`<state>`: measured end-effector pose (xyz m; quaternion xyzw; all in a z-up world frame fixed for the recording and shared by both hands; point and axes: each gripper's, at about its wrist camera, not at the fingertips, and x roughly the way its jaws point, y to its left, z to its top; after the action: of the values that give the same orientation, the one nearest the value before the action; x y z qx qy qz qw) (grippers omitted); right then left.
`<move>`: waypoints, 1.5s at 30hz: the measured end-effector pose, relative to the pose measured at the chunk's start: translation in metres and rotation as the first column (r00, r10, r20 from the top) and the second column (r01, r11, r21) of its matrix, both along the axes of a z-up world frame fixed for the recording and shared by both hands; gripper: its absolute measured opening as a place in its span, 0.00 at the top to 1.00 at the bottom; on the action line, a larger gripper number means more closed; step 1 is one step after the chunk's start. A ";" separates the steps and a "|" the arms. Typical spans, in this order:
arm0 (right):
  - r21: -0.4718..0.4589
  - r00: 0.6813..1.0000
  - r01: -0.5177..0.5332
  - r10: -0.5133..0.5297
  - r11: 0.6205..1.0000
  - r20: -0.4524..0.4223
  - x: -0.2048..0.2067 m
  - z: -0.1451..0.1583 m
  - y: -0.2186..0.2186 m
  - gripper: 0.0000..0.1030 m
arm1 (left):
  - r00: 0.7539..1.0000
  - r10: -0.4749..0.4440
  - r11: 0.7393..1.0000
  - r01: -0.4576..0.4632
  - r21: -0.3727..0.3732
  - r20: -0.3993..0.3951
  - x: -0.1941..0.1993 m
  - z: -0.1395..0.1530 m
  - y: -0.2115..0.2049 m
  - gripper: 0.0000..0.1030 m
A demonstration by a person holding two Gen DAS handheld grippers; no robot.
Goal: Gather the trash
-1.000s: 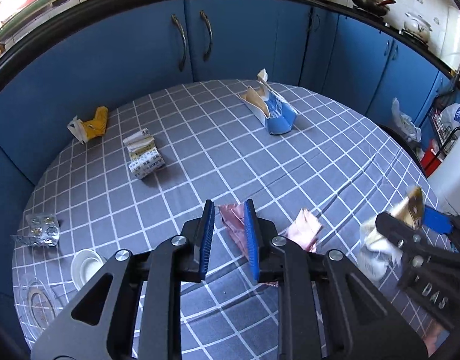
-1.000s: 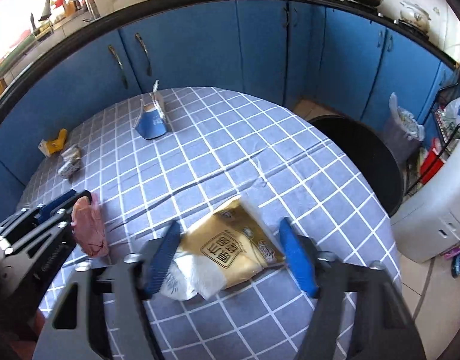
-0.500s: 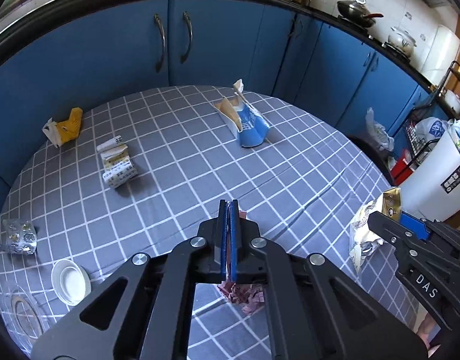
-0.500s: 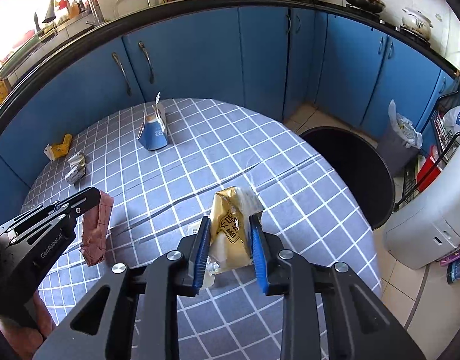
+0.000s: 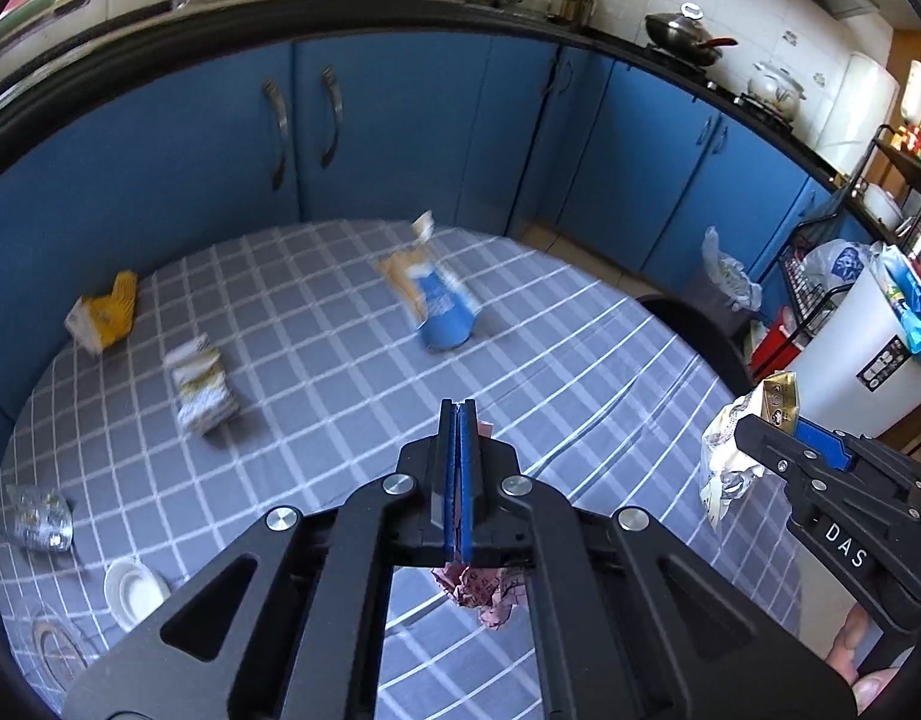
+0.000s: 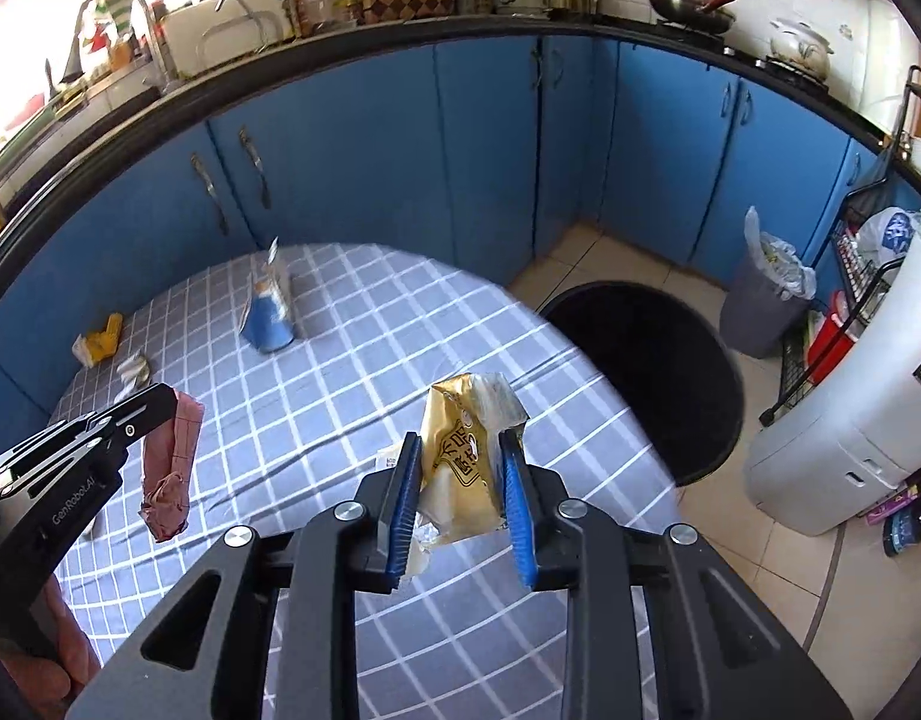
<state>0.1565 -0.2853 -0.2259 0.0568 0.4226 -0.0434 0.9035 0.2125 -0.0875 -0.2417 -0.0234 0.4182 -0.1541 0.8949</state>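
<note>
My left gripper (image 5: 458,414) is shut on a crumpled pink wrapper (image 5: 481,591), which hangs below its jaws above the table; it also shows in the right wrist view (image 6: 171,474). My right gripper (image 6: 460,468) is shut on a gold and white snack wrapper (image 6: 466,450), lifted above the checked tablecloth (image 6: 340,372); it shows at the right in the left wrist view (image 5: 739,444). On the table lie a torn blue carton (image 5: 442,312), a yellow wrapper (image 5: 103,315), a white patterned packet (image 5: 202,384) and a silver blister pack (image 5: 37,519).
A small white dish (image 5: 133,591) and a glass lid (image 5: 55,645) sit near the table's left front edge. A black round stool (image 6: 652,372) stands to the right of the table. A grey lined bin (image 6: 760,306) and a white bin (image 6: 850,438) stand on the floor beyond.
Both grippers closed on their wrappers and lifted them off the table. Both views have risen and swung a little to the right.
</note>
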 end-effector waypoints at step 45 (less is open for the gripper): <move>-0.061 0.957 0.273 -0.264 0.960 0.125 0.081 0.069 -0.119 0.61 | 0.947 -0.277 0.957 0.287 -0.044 0.162 0.085 0.078 -0.167 0.99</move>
<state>0.2375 -0.4045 -0.1571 0.0810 0.3561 -0.1786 0.9136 0.2975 -0.2543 -0.1636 0.0188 0.3415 -0.2957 0.8920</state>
